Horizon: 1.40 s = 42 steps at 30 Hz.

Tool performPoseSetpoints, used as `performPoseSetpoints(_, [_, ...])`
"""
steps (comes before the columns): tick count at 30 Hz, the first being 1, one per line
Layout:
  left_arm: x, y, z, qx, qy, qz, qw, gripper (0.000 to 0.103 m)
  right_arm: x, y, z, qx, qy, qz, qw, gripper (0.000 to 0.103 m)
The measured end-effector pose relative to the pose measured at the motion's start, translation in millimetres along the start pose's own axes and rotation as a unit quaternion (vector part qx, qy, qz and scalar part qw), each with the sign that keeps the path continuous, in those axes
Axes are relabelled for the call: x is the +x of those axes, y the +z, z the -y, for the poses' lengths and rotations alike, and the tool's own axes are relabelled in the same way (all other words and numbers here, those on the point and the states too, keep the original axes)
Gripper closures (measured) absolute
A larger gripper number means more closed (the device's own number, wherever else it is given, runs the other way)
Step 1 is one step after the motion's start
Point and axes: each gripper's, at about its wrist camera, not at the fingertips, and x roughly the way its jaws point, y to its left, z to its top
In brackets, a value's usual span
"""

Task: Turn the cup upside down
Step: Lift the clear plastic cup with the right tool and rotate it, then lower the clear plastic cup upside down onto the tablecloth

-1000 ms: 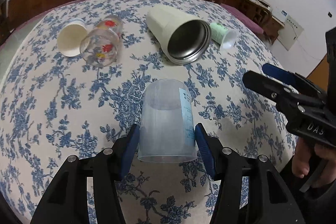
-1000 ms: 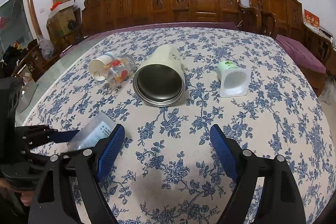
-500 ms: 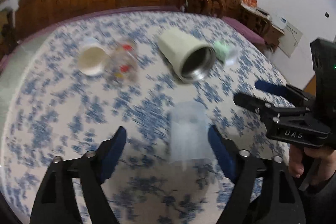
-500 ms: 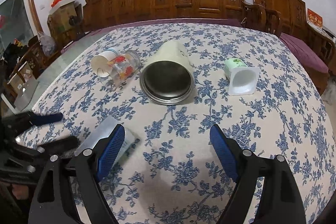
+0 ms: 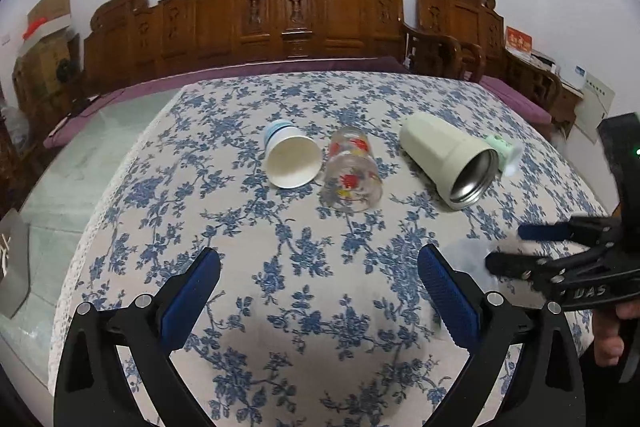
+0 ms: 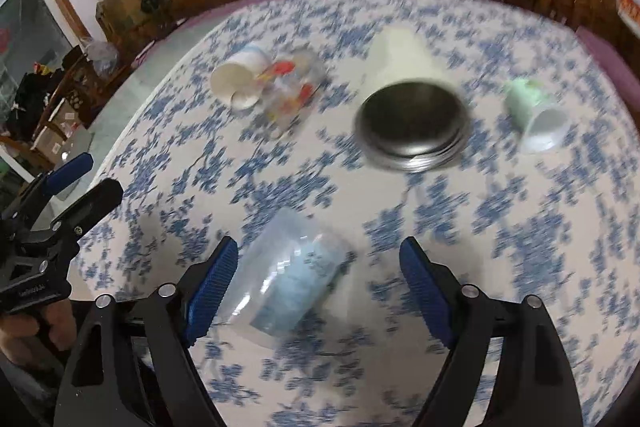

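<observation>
A: Start wide. What carries everything?

B: The table (image 5: 248,267), under a blue-flowered cloth. At its far side four vessels lie on their sides: a cream steel-lined tumbler (image 5: 448,159), a painted glass (image 5: 350,173), a paper cup (image 5: 290,159) and a small green cup (image 6: 534,115).

A: And the translucent cup to be flipped?

B: The translucent cup (image 6: 290,281) sits near the table's front edge, straight ahead of the right hand-held gripper (image 6: 316,291), between its blue pads but nearer its left one, touching neither as far as the blur shows. It seems to taper away from the camera, long axis running from lower left to upper right; whether it stands mouth-down or lies tilted I cannot tell.

A: Which hand-held gripper is nearer?

B: The right, clearly. Its jaws stand wide apart. The left hand-held gripper (image 5: 318,291) is also spread wide, holding nothing, off to the cup's left.

A: Against a second ago?

B: Then the left one was clamped on the cup. It has let go and pulled away leftward, and the right has swung in over the cup.
</observation>
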Motion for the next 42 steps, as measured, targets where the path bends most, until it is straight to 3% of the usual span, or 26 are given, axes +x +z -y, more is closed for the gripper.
performPoseSetpoints(1, [1,0,-2,-0.003,-0.001,-0.001,1.0,0.008,6,1,0,0.01,0.003,-0.016,1.0,0.028])
performPoseSetpoints(10, [0,2,-14,-0.023,-0.007,0.003,0.9997,0.008,33,3,-2,0.075,0.024,-0.081,0.994,0.029])
performPoseSetpoints(18, [-2,4,-17,-0.029,-0.012,0.006,0.9995,0.008,48,13,1,0.091,0.009,-0.105,0.99,0.029])
performPoseSetpoints(29, [1,4,-18,-0.031,-0.017,0.001,0.9994,0.008,56,22,21,0.154,0.042,-0.126,0.979,0.039])
performPoseSetpoints(33, [1,3,-16,-0.028,-0.018,0.001,0.9994,0.008,50,24,25,0.15,0.045,-0.114,0.981,0.041])
performPoseSetpoints(36, [1,3,-16,-0.028,-0.018,0.0,0.9994,0.008,37,28,21,0.123,0.043,-0.074,0.989,0.042])
performPoseSetpoints(39, [1,3,-15,-0.026,-0.018,-0.001,0.9995,0.008,22,31,10,0.063,0.006,-0.02,0.998,0.042])
performPoseSetpoints(42, [1,2,-13,-0.023,-0.018,-0.002,0.9996,0.008,13,29,1,0.017,-0.032,0.031,0.999,0.042])
